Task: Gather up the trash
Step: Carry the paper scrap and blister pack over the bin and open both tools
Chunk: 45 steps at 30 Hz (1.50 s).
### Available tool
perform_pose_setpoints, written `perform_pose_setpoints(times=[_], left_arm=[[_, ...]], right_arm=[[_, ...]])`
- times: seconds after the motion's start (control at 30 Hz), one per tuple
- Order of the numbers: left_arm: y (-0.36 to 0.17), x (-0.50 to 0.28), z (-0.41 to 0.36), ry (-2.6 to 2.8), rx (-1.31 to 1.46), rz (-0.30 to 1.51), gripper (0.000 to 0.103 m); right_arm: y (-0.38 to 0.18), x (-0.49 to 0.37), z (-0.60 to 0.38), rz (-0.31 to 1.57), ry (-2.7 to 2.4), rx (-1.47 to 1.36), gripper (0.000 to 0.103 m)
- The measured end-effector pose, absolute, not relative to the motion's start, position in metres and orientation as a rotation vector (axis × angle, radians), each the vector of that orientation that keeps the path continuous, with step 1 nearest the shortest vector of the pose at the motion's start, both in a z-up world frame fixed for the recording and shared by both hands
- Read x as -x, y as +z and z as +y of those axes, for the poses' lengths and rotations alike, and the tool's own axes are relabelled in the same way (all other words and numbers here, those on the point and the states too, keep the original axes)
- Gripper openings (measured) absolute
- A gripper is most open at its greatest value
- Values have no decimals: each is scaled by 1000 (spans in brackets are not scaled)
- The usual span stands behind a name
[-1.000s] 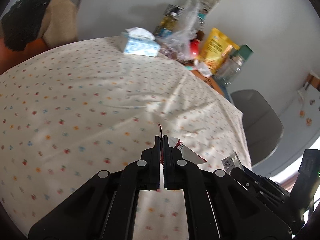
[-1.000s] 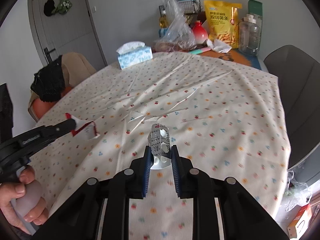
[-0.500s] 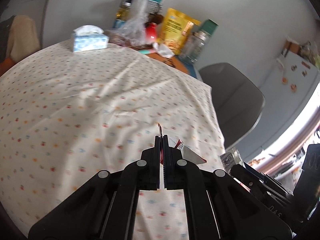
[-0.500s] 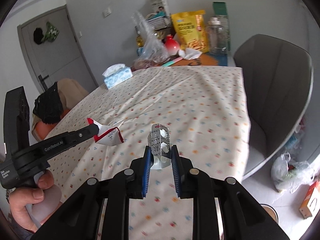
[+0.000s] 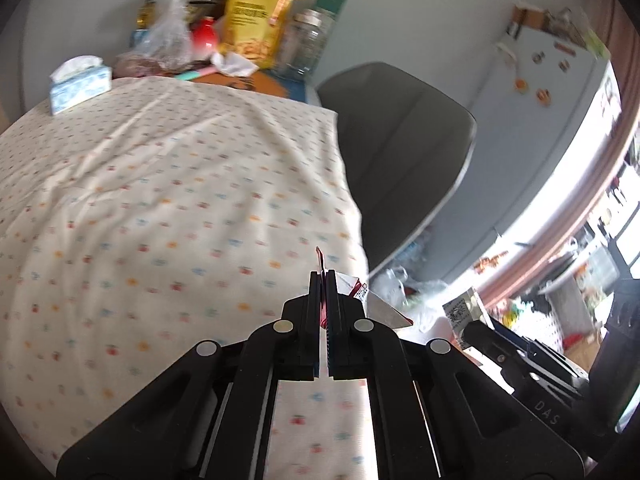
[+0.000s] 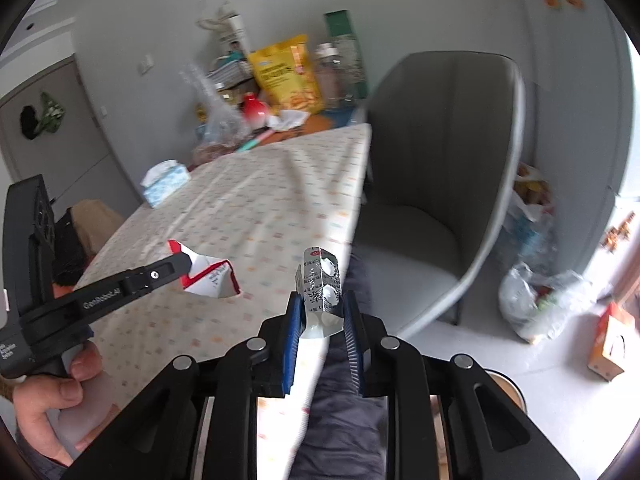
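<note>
Trash, two pieces, is held off the table, one piece in each gripper. The left gripper (image 5: pixel 324 280) has its jaws pressed fully together on a torn red-and-white wrapper (image 6: pixel 208 276), which sticks out to the side of the jaws above the near corner of the table. The right gripper (image 6: pixel 320 312) has its jaws a little apart and clamped on a crumpled silver blister pack (image 6: pixel 320 292), which stands upright between the blue pads (image 6: pixel 292 328); it hangs over the table's near edge. The person's hand (image 6: pixel 52 396) grasps the left gripper's handle at lower left of the right wrist view.

The table (image 5: pixel 140 200) carries a cream cloth with small coloured dots. At its far end stand a tissue box (image 5: pixel 78 82), a clear plastic bag (image 5: pixel 168 32), a yellow snack bag (image 5: pixel 256 20) and a glass jar (image 5: pixel 304 44). A grey chair (image 6: pixel 440 168) sits just beside the table's right edge. On the floor beyond the chair lies a filled plastic bag (image 6: pixel 544 300).
</note>
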<state>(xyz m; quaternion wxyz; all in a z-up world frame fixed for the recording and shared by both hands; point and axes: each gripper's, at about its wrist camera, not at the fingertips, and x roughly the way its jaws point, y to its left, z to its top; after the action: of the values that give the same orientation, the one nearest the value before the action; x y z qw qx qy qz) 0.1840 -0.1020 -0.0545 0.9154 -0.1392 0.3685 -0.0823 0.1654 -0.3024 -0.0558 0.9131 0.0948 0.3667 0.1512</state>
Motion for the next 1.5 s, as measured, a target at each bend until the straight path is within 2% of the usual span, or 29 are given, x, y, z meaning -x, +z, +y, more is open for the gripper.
perform_pose_setpoints(times=[0.57, 0.7, 0.83, 1.0, 1.5], left_arm=[[-93, -194, -212, -268, 110, 878, 3], [-102, -195, -226, -276, 78, 900, 3], [-108, -197, -234, -281, 58, 916, 3], [-112, -199, -241, -290, 43, 932, 3], [-132, -198, -308, -405, -39, 1001, 3]], right_arm=[[-144, -148, -412, 876, 107, -329, 24], [-166, -147, -428, 913, 68, -342, 27], [-184, -149, -441, 939, 50, -363, 35], [-194, -147, -449, 949, 63, -395, 46], [-180, -114, -499, 908, -32, -440, 48]])
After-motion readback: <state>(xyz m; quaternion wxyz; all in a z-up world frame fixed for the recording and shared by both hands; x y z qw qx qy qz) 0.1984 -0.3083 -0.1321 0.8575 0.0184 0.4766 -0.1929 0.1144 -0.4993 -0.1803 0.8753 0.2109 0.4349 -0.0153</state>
